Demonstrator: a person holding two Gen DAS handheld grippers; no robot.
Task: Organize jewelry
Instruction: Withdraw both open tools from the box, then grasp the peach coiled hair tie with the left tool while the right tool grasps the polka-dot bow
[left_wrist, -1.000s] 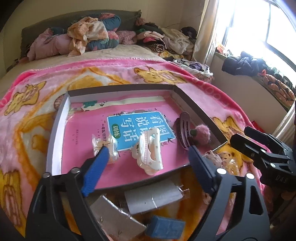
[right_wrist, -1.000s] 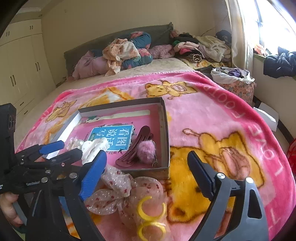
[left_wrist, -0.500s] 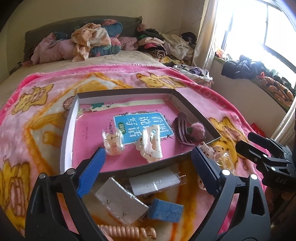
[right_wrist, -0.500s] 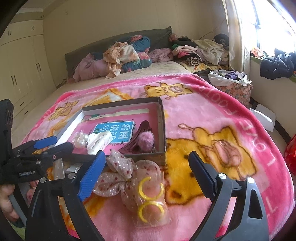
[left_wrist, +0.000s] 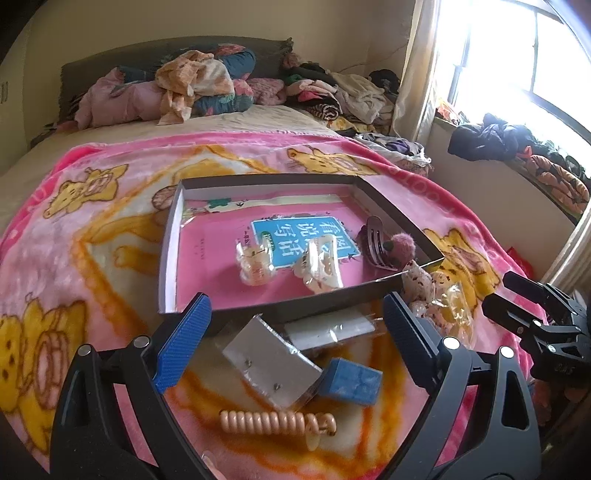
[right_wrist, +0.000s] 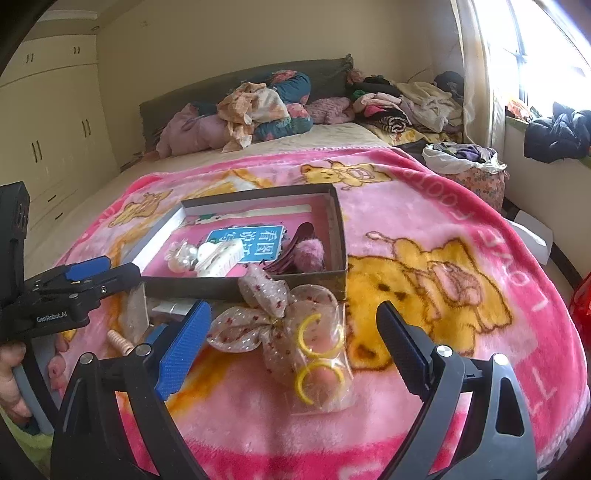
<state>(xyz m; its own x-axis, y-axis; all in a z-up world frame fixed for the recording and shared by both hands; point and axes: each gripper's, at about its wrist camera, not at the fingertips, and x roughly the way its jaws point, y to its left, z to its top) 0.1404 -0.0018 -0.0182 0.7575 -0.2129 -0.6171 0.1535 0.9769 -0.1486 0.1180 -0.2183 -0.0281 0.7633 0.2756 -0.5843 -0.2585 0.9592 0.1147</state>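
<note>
Judging from how things lie, the sorting is under halfway: 3 pieces sit in the box (left_wrist: 168, 251), more wait outside it. Both grippers are spread wide and hold nothing.

Between and just under the left gripper (left_wrist: 295, 325) fingers lie 1 coil tie (left_wrist: 273, 422), 1 blue block (left_wrist: 351, 380) and 2 clear packets (left_wrist: 269, 363), all on the blanket (left_wrist: 92, 236), short of the box's near wall. Between the right gripper (right_wrist: 293, 332) fingers lie 1 bag of 2 yellow rings (right_wrist: 319, 356) and, just past it, 1 dotted bow (right_wrist: 258, 314) touching the box wall.

Beyond the fingertips, inside the box on a pink book (left_wrist: 221, 243), sit 1 clear claw clip (left_wrist: 253, 264), 1 white claw clip (left_wrist: 321, 267) and 1 dark clip with a pompom (left_wrist: 388, 247) at the right wall. So about 6 items are left to move, 3 are in.
</note>
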